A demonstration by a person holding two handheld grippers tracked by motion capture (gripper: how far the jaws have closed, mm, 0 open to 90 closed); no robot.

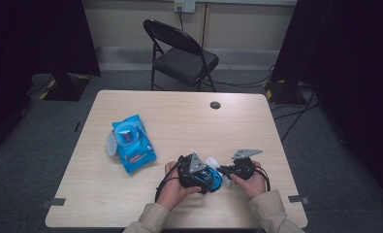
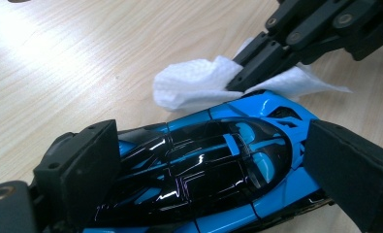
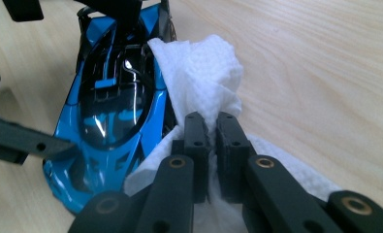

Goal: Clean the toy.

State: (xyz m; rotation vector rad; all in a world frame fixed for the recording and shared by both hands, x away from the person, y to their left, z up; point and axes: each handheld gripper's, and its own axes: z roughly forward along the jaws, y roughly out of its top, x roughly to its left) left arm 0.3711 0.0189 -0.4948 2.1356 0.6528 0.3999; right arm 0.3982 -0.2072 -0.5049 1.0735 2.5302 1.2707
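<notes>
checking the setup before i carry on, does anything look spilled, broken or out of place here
Nothing stands out. The blue toy car sits upright between the left gripper fingers, and the right gripper pinches a white wipe against the car's side. The wipes pack lies flat on the table, with nothing spilled or visibly damaged.

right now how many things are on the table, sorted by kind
toy car: 1
white wipe: 1
blue wipes pack: 1
handheld grippers: 2, left gripper and right gripper
total: 5
</notes>
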